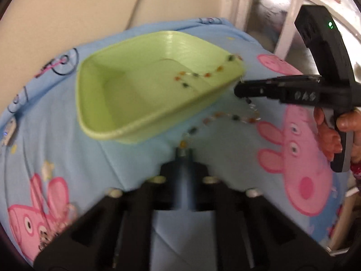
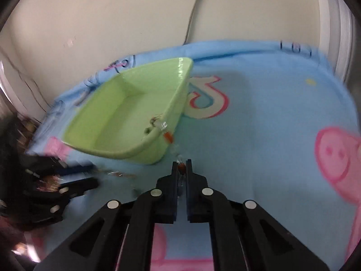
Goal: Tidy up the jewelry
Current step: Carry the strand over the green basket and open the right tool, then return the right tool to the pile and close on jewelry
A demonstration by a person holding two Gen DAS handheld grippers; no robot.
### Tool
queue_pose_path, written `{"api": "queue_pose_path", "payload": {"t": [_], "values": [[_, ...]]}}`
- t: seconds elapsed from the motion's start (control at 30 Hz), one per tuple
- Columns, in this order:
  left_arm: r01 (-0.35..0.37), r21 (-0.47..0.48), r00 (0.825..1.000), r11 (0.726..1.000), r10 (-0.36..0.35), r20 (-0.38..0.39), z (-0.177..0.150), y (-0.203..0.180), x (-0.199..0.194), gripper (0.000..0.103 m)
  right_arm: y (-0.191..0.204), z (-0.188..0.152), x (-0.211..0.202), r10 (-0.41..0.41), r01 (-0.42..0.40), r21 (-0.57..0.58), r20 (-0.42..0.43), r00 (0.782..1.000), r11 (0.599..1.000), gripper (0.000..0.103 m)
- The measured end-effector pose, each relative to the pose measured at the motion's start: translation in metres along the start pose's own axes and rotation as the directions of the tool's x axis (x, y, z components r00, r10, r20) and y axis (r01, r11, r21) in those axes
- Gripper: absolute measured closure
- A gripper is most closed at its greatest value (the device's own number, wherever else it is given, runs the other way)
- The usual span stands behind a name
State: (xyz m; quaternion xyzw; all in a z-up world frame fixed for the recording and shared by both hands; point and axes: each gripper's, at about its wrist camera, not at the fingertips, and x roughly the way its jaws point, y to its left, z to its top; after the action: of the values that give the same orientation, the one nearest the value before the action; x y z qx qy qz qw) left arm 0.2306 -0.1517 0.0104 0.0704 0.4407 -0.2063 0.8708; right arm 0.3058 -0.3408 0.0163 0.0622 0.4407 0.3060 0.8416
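**Beaded necklace draped over tray rim, pinched at both ends**

A light green tray (image 1: 126,94) sits on a blue cartoon-print cloth (image 1: 67,149) near a cream wall (image 1: 79,11). A beaded necklace (image 1: 194,76) with brown, orange and dark green beads runs from the tray floor up over the rim at the corner nearest the right gripper, then loops down outside the tray onto the cloth.

Left gripper (image 1: 183,150): clenched. An amber bead of the strand sits right at its fingertips, the chain rising from there toward the tray. Blur prevents a finer reading of the contact.

Right gripper (image 2: 181,164): clenched on the necklace. An orange bead is pinched between its tips, just outside the tray's near wall, and the strand climbs from there over the rim into the tray. In the left wrist view this gripper's tips lie just beside the tray corner, beads dangling below them. A person's hand (image 1: 334,133) holds its handle.
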Motion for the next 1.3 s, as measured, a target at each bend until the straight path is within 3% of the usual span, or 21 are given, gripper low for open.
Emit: {"api": "queue_pose_path", "payload": {"t": [0.13,0.2,0.27,0.47,0.57,0.67,0.7,0.77,0.8,0.9,0.97,1.03,1.07,1.13,1.17,1.2,1.23,1.3], "values": [[0.097,-0.019,0.993,0.995,-0.096,0.070,0.005,-0.003,-0.031,0.100,0.031,0.012,-0.053,0.137,-0.135,-0.033,0.047,0.990,0.990,0.103],[0.165,-0.048,0.979,0.985,-0.158,0.128,0.016,0.002,-0.051,0.100,0.046,0.029,-0.070,0.182,-0.179,-0.049,0.083,0.980,0.983,0.103],[0.184,-0.059,0.968,0.981,-0.170,0.186,0.031,0.006,-0.071,0.100,0.063,0.054,-0.084,0.228,-0.222,-0.061,0.123,0.966,0.973,0.103],[0.132,-0.089,0.950,0.987,-0.100,0.297,0.071,0.027,-0.108,0.100,0.109,0.120,-0.111,0.246,-0.215,-0.150,0.230,0.942,0.965,0.103],[0.077,-0.117,0.944,0.990,-0.034,0.327,0.088,0.039,-0.110,0.100,0.114,0.133,-0.099,0.222,-0.191,-0.155,0.217,0.951,0.969,0.103],[0.022,-0.150,0.952,0.988,0.025,0.306,0.093,0.050,-0.091,0.100,0.110,0.132,-0.070,0.157,-0.134,-0.140,0.171,0.973,0.981,0.103],[0.009,-0.160,0.956,0.987,0.038,0.289,0.092,0.052,-0.084,0.097,0.107,0.128,-0.055,0.124,-0.103,-0.132,0.156,0.980,0.986,0.103],[-0.035,-0.168,0.971,0.985,0.073,0.227,0.080,0.054,-0.058,0.076,0.096,0.117,-0.023,0.043,-0.031,-0.114,0.110,0.993,0.993,0.103],[-0.066,-0.168,0.973,0.984,0.101,0.206,0.075,0.055,-0.052,0.059,0.091,0.113,-0.006,0.009,-0.003,-0.096,0.068,0.998,0.995,0.103],[-0.161,-0.173,0.965,0.972,0.191,0.177,0.054,0.063,-0.048,0.057,0.075,0.094,0.030,-0.027,0.025,-0.035,-0.067,0.997,0.999,0.103],[-0.144,-0.191,0.962,0.971,0.183,0.201,0.041,0.077,-0.073,0.056,0.077,0.085,0.028,-0.010,0.009,-0.017,-0.085,0.996,1.000,0.103],[-0.151,-0.225,0.951,0.963,0.204,0.233,0.025,0.098,-0.108,0.037,0.087,0.082,0.013,-0.010,0.008,-0.025,-0.064,0.998,1.000,0.103],[-0.168,-0.250,0.935,0.953,0.234,0.265,0.013,0.112,-0.133,0.033,0.097,0.081,0.000,0.007,-0.009,-0.041,-0.036,0.999,0.999,0.103],[-0.211,-0.301,0.907,0.930,0.301,0.296,-0.009,0.136,-0.172,0.030,0.121,0.074,-0.029,0.022,-0.017,-0.104,0.043,0.999,0.994,0.089],[-0.227,-0.320,0.901,0.920,0.323,0.290,-0.017,0.146,-0.184,0.030,0.131,0.071,-0.041,0.018,-0.007,-0.136,0.083,0.996,0.991,0.084],[-0.242,-0.344,0.898,0.907,0.343,0.274,-0.030,0.157,-0.200,0.030,0.146,0.064,-0.057,0.021,0.006,-0.183,0.145,0.989,0.983,0.072],[-0.248,-0.363,0.897,0.898,0.354,0.263,-0.040,0.166,-0.209,0.030,0.155,0.057,-0.068,0.033,0.007,-0.208,0.188,0.982,0.978,0.053],[-0.259,-0.404,0.897,0.877,0.374,0.236,-0.072,0.180,-0.228,0.030,0.175,0.035,-0.089,0.067,0.009,-0.231,0.317,0.946,0.973,0.023]]}}
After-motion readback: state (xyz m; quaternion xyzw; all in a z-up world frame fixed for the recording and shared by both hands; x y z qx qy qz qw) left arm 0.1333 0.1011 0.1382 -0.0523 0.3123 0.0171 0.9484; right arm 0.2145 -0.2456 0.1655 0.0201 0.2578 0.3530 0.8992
